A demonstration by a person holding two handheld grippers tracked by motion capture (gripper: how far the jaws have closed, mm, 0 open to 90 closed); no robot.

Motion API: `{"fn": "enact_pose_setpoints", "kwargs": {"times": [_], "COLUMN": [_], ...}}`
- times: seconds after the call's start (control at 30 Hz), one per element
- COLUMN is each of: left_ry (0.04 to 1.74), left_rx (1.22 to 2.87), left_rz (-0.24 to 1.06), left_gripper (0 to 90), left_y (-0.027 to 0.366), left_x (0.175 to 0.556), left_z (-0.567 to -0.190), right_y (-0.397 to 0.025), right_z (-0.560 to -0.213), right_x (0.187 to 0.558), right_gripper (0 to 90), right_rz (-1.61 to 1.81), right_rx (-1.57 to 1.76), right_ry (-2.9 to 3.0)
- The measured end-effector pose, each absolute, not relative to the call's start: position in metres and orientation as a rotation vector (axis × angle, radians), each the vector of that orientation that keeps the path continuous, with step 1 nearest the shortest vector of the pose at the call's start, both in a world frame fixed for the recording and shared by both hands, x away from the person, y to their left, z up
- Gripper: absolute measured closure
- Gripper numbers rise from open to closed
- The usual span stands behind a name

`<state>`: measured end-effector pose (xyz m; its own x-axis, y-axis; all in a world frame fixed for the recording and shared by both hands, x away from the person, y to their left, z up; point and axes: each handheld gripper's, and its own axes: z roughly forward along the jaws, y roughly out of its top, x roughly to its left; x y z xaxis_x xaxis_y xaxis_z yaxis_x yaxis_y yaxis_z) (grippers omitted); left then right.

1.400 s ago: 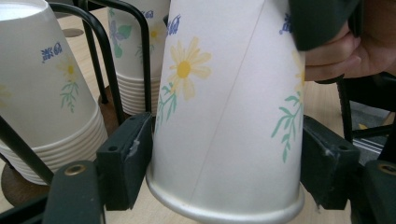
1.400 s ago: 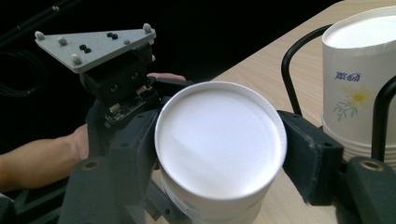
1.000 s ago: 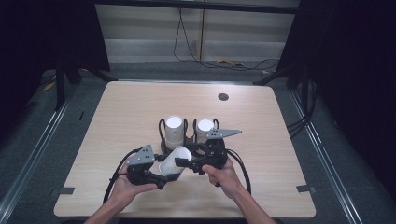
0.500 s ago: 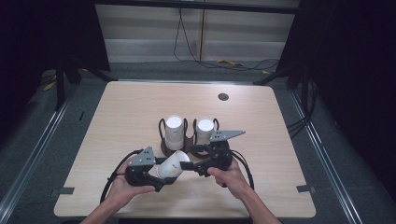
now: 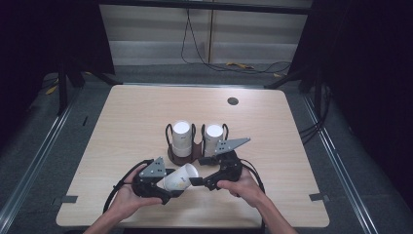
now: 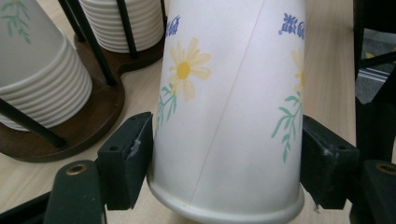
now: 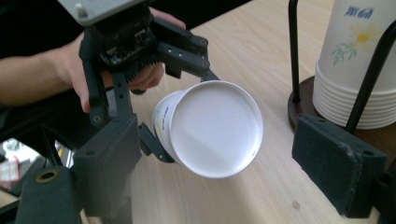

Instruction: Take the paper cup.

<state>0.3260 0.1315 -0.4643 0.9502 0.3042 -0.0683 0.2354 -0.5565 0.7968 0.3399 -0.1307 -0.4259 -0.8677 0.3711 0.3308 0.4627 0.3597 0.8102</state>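
A white paper cup (image 5: 179, 179) with yellow flower prints lies tilted between the jaws of my left gripper (image 5: 170, 187), which is shut on its sides near the rolled rim (image 6: 224, 212). The cup's flat white base (image 7: 215, 128) faces my right gripper (image 5: 197, 181). That gripper (image 7: 224, 158) is open, its two pads standing wide on either side of the base without touching it. Both grippers hover low over the near middle of the table (image 5: 292, 136).
A dark wooden cup holder (image 5: 184, 156) with black wire loops stands just beyond the grippers, with two stacks of paper cups (image 5: 181, 138) (image 5: 213, 138) in it. A small dark round hole (image 5: 233, 101) marks the far right of the table. Cables trail from both grippers.
Both hands and the held cup have shifted a little toward the near edge of the table. The cup now lies lower and flatter in the left gripper.
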Motion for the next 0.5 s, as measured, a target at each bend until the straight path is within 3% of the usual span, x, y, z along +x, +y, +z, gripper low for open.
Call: {"fn": "enact_pose_setpoints", "kwargs": {"times": [0.5], "left_ry": [0.313], "left_rx": [2.284], "left_rz": [0.104], "left_gripper": [27.5], "left_y": [0.1272], "left_x": [0.3273], "left_z": [-0.4579], "right_y": [-0.1269], "right_z": [-0.4293], "right_x": [0.3412], "right_gripper": [17.6], "right_rz": [-1.364], "right_rx": [-0.65], "right_ry": [-2.661]}}
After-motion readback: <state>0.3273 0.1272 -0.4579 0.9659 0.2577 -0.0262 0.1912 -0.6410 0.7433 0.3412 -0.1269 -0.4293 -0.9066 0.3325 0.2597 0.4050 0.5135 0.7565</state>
